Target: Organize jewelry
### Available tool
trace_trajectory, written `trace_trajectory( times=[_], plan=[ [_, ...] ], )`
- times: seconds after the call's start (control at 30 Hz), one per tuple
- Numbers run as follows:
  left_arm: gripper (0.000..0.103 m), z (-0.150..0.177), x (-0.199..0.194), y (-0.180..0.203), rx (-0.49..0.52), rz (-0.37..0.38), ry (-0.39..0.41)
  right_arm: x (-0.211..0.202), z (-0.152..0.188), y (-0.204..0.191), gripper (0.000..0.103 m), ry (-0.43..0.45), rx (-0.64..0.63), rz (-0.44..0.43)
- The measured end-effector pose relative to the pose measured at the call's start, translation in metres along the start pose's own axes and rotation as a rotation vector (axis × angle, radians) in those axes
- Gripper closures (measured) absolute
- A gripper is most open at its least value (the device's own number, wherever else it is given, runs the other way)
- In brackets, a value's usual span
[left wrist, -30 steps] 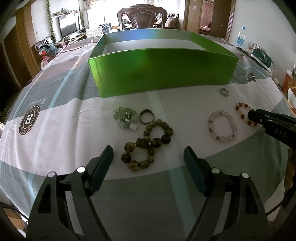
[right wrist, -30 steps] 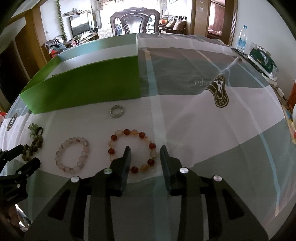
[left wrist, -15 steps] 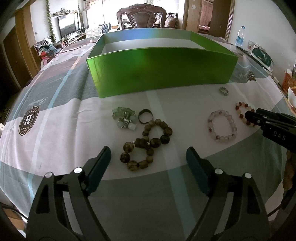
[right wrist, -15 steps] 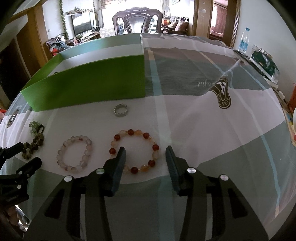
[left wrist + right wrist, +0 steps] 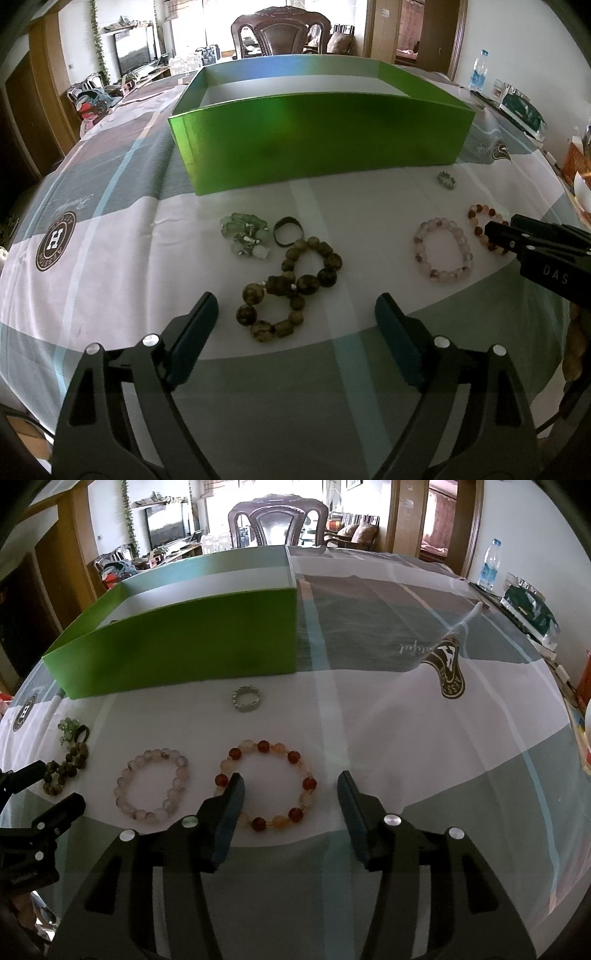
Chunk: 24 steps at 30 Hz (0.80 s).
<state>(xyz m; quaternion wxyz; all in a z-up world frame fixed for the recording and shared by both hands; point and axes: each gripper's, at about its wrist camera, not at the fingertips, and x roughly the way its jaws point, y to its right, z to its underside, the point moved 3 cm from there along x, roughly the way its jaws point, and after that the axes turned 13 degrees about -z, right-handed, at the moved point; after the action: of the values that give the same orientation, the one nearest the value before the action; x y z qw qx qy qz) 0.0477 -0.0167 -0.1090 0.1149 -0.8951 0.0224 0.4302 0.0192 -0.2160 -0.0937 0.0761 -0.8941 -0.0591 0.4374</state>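
Both claws stand open and empty, jaws having just been widening. Your right gripper [image 5: 290, 794] straddles the near arc of the red-and-amber bead bracelet [image 5: 266, 784], flat on the tablecloth [image 5: 406, 757]; your left gripper [image 5: 295, 321] sits just short of the dark olive bead bracelet [image 5: 288, 288]. Beyond lie the pale pink bracelet [image 5: 152, 784], the small silver ring [image 5: 245, 698], then the green box [image 5: 177, 646]. Judgement: right is nearer; descend, close across the near arc.

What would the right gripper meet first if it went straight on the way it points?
Most likely the red and amber bead bracelet lying on the tablecloth; the open right gripper frames it, holding nothing. Depth is uncertain.
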Motion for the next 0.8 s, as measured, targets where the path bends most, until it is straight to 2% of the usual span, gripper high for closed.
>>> trace_trajectory(
  times=[0.8],
  plan=[
    [0.013,0.0014,-0.0008,0.0014,0.000,-0.002,0.001,0.0001,0.0007,-0.0028,0.043,0.002,-0.003,0.000]
  ],
)
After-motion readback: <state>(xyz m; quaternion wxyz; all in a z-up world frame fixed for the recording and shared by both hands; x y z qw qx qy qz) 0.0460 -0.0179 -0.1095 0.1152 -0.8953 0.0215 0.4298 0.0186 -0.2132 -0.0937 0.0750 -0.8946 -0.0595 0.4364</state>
